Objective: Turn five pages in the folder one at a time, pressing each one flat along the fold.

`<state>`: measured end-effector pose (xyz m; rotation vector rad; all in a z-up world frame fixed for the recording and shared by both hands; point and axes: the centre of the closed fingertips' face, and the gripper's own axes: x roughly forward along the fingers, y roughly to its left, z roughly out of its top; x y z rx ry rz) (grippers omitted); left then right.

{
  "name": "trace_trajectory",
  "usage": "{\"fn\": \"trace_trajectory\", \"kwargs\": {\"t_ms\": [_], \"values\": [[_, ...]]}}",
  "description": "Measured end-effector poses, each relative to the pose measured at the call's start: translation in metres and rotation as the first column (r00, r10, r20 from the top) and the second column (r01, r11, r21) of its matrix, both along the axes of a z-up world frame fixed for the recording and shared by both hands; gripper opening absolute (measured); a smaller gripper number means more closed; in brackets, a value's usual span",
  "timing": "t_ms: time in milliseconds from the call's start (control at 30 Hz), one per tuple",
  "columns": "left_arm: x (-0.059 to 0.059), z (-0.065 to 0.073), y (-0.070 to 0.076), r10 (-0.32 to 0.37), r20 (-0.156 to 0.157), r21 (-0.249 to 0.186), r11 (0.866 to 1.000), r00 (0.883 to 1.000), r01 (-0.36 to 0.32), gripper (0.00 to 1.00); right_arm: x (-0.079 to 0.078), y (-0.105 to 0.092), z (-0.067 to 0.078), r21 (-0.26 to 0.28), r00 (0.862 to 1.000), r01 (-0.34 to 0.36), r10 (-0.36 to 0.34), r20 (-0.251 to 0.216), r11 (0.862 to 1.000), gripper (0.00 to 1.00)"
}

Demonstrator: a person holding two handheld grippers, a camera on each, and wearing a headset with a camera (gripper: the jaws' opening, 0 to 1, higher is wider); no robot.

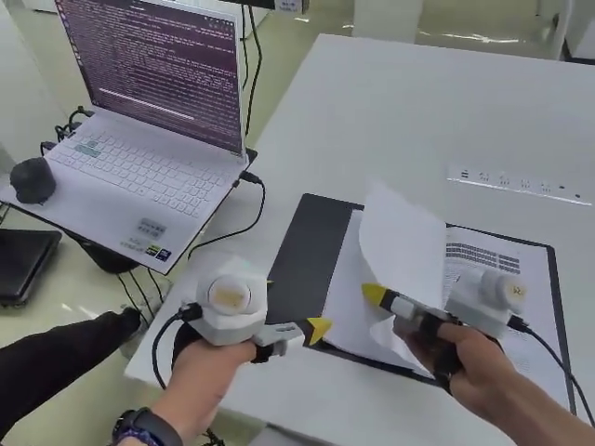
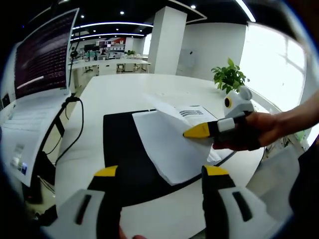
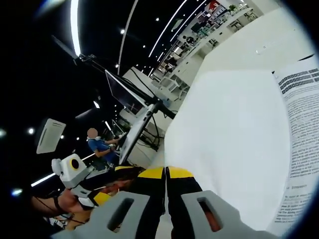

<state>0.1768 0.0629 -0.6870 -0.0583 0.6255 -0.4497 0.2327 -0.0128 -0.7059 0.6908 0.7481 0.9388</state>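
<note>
A black folder (image 1: 307,253) lies open on the white table (image 1: 400,111), with a printed page (image 1: 483,265) on its right half. My right gripper (image 1: 374,295) is shut on the lower edge of a white page (image 1: 402,243), which stands lifted and curled over the fold. In the right gripper view the jaws (image 3: 166,173) are closed together against that page (image 3: 229,139). My left gripper (image 1: 312,330) hovers open near the folder's front edge, left of the lifted page. From the left gripper view its fingertips (image 2: 160,172) are wide apart above the black cover (image 2: 124,149), holding nothing.
An open laptop (image 1: 149,139) sits on a stand to the left, with a mouse (image 1: 33,178) beside it and cables (image 1: 237,214) hanging near the table edge. A socket strip (image 1: 516,181) is set into the table at the far right.
</note>
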Motion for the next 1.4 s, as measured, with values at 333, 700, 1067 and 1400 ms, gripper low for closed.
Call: {"fn": "trace_trajectory", "kwargs": {"t_ms": [333, 700, 1067, 1400], "values": [[-0.002, 0.0, 0.015, 0.036, 0.003, 0.001, 0.999, 0.999, -0.036, 0.65, -0.002, 0.012, -0.02, -0.035, 0.999, -0.02, 0.018, -0.04, 0.999, 0.0], [-0.004, -0.006, 0.026, 0.058, -0.014, 0.004, 0.998, 0.998, -0.058, 0.64, -0.001, 0.018, -0.04, -0.057, 0.995, -0.03, 0.024, -0.096, 0.998, 0.0], [-0.003, -0.009, 0.033, 0.074, -0.022, 0.002, 0.997, 0.997, -0.074, 0.63, 0.0, 0.023, -0.067, -0.093, 0.989, -0.016, 0.003, -0.145, 0.996, 0.01], [-0.004, -0.007, 0.034, 0.074, -0.02, -0.003, 0.997, 0.997, -0.075, 0.63, -0.004, 0.033, -0.061, -0.036, 0.978, -0.002, -0.005, -0.209, 0.999, 0.26]]}}
